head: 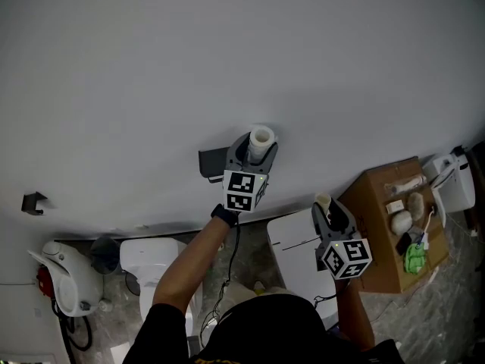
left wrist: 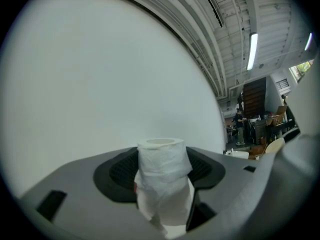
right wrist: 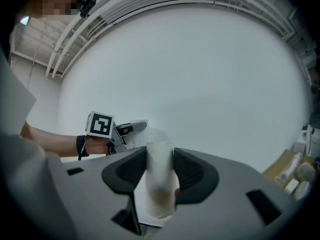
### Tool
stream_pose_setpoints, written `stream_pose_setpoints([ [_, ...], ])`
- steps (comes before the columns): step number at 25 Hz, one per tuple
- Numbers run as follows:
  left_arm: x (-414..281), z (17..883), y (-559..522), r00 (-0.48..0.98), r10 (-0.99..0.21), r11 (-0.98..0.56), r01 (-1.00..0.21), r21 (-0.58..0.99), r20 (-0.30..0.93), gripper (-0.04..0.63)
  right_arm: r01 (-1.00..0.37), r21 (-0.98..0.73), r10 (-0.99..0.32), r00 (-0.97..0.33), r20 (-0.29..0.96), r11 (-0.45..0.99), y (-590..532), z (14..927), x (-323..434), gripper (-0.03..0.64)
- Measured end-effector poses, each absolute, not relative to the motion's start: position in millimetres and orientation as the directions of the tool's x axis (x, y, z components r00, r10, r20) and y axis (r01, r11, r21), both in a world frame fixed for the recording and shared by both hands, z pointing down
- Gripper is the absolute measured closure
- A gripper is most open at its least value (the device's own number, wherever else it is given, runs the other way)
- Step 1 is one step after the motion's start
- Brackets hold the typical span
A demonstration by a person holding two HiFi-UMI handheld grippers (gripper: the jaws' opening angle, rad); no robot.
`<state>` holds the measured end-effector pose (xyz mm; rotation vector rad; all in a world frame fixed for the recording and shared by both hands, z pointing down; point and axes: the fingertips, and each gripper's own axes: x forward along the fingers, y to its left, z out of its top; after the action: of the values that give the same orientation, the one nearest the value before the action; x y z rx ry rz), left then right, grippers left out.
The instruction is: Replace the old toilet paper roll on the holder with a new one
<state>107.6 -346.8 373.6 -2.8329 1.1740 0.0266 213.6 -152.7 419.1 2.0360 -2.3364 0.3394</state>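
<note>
Left gripper (head: 255,147): jaws part-open, clamped on a thin paper roll (head: 261,136) close to the wall, with the holder (head: 212,161) just at its 9 o'clock.
Right gripper (head: 332,213): jaws narrower, pinching a slim, bare-looking tube (right wrist: 159,176), apart at 4 o'clock.
Risk — the soft paper may crush or slide in the grip, and a skewed approach would likely miss the holder.
Cardboard box (head: 377,196), 3 o'clock: white lumps (head: 402,221), a green item (head: 414,258), small oddments — not identifiable.
</note>
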Motion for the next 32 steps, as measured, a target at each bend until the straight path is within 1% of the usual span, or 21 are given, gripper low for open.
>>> stream_pose_setpoints([
  [8,123,392,-337,0.736,-0.677,-0.734,-0.676,-0.061,-0.013,0.311,-0.984,-0.156,-0.976,-0.112,0.185,0.083,-142,430,220,0.445],
  [16,123,413,-332,0.742,-0.67,-0.742,-0.667,-0.07,0.024,0.311,-0.985,-0.158,-0.97,-0.101,0.222,0.067,-138,445,219,0.445],
  [20,119,424,-330,0.744,-0.667,-0.745,-0.665,-0.051,0.039,0.311,-0.986,-0.157,-0.965,-0.099,0.241,0.062,-138,453,214,0.446],
  [32,122,459,-320,0.754,-0.654,-0.756,-0.655,-0.006,0.061,0.311,-0.991,-0.126,-0.96,-0.085,0.266,0.052,-176,484,209,0.445],
])
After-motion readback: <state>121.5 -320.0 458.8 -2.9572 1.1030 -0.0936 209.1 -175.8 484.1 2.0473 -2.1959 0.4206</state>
